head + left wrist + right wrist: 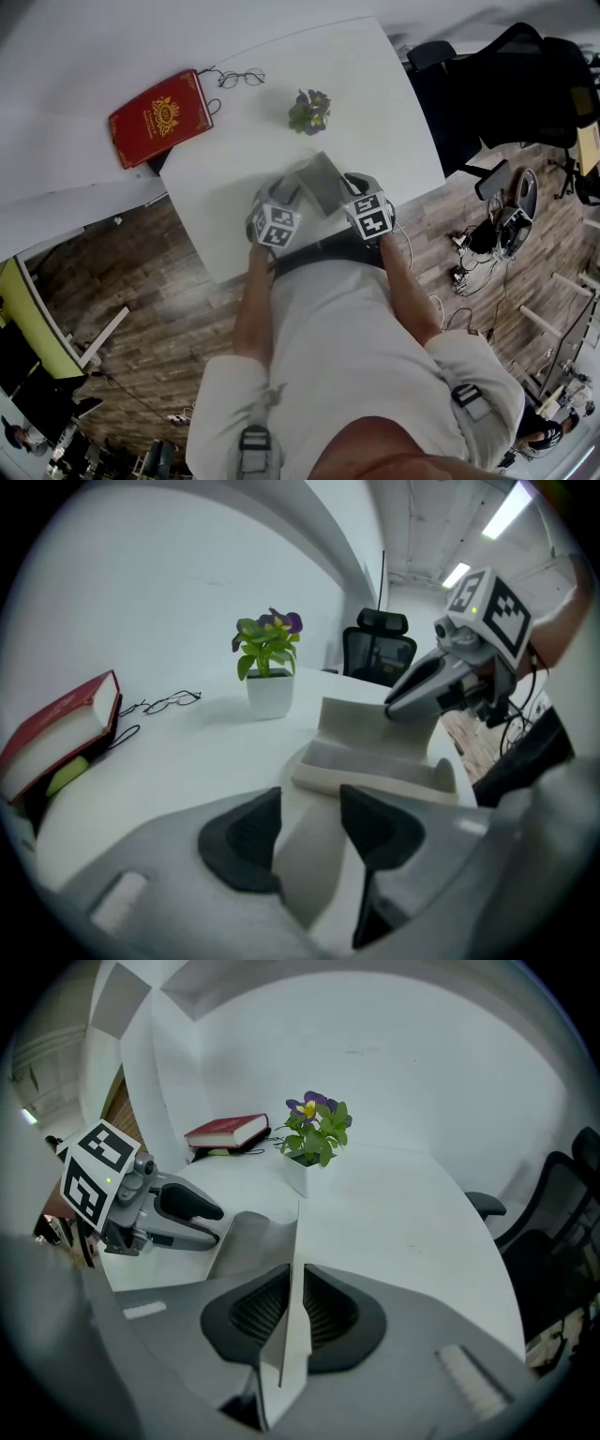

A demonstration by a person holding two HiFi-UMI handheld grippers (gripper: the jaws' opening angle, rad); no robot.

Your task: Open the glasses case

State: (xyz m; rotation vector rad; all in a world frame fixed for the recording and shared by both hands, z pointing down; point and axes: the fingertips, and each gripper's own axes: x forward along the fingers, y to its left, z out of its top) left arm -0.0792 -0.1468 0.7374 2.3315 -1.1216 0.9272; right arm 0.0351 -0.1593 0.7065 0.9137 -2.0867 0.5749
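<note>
The grey glasses case (322, 178) stands open at the near edge of the white table (375, 94), held between both grippers. In the left gripper view, a grey strip of the case's lower half (375, 761) runs between my left gripper's (307, 841) dark pads, which hold it. In the right gripper view, the raised lid (298, 1260) shows edge-on as a thin sheet, and my right gripper (295, 1309) is shut on it. The left gripper (217, 1226) reaches the case from the left. The tray inside the case looks empty.
Spectacles (241, 79) lie at the table's far left beside a red book (161, 117). A small potted plant (309, 111) stands beyond the case. Black office chairs (487, 84) sit right of the table, over a wooden floor with cables.
</note>
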